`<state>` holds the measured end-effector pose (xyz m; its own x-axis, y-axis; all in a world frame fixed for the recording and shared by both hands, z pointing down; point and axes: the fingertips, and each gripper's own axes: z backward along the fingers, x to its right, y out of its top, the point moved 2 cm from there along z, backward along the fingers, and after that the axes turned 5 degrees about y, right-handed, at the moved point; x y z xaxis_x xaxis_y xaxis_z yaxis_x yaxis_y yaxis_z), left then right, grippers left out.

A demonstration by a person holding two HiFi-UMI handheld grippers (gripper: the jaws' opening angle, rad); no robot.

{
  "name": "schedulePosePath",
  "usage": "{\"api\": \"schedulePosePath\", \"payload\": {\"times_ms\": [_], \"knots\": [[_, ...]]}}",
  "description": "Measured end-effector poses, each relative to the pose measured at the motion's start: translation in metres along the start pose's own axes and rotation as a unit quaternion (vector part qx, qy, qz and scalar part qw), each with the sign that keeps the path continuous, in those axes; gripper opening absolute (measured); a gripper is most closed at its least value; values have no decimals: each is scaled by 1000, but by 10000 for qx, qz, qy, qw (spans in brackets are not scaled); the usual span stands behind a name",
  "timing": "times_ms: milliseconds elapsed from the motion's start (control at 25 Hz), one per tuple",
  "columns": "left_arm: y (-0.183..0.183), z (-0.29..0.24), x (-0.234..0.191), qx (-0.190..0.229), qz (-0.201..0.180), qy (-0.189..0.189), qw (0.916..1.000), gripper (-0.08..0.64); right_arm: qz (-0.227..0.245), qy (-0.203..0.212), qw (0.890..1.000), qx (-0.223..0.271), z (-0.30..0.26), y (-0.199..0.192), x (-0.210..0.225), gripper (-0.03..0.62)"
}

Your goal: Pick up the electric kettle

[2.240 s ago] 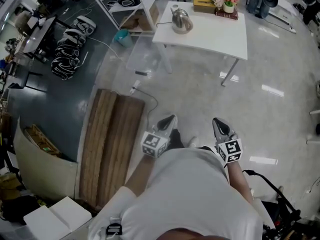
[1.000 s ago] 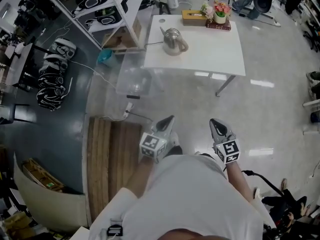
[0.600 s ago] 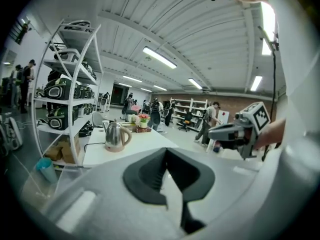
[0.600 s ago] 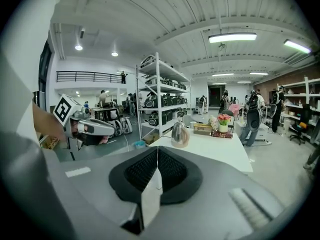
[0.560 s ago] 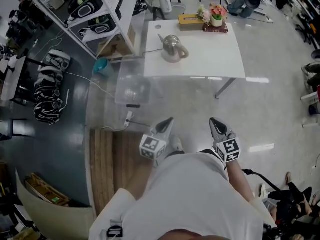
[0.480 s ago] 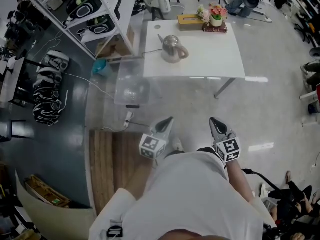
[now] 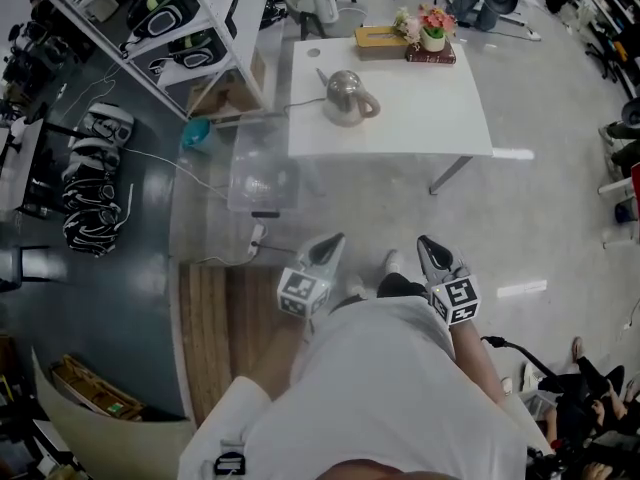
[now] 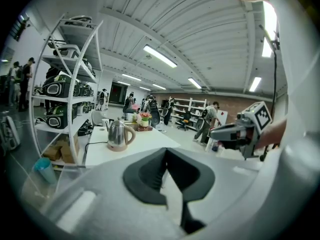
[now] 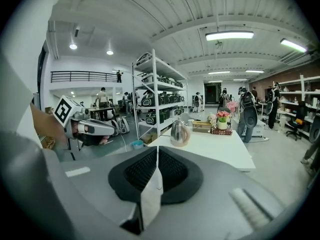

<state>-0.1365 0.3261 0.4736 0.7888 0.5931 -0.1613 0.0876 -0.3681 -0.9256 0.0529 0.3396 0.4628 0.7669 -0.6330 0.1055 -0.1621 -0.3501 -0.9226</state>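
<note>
The electric kettle (image 7: 349, 98) stands upright on the white tabletop (image 7: 440, 128), in its left half as the head view shows it, spout to the left, handle to the right. A tissue box (image 7: 378, 36) and a flower pot (image 7: 433, 36) sit at the far edge behind it. Progress: none of the pick-up is done. The kettle is untouched, and we judge that the approach, the opening of a claw and the grasp are all left to do. The left claw (image 7: 329, 246) is closed, jaws together with nothing between them; the right claw (image 7: 434, 250) likewise, empty. Both are held over the floor, well apart from the tabletop. The kettle lies ahead of them, a little left of the left claw's jaw line in the left gripper view and just right of the right claw's in the right gripper view.
</note>
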Motion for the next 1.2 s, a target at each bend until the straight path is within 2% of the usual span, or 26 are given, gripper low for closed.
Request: {"api": "schedulePosePath", "payload": {"times_ms": [320,520,880,1200], "knots": [[0,-9,-15,-20,113,200,9997,3,-65,-6,10000,35,-16,8,24,15],[18,-21,-29,37,203,325,9993,3,-86,51,9999,92,-36,28,43,14],[35,-70,-45,-2,211,416,9989,3,-177,281,9994,-32,-72,29,83,14],[56,-114,-60,-21,212,547,9983,3,-166,447,9989,12,-103,46,127,14]]}}
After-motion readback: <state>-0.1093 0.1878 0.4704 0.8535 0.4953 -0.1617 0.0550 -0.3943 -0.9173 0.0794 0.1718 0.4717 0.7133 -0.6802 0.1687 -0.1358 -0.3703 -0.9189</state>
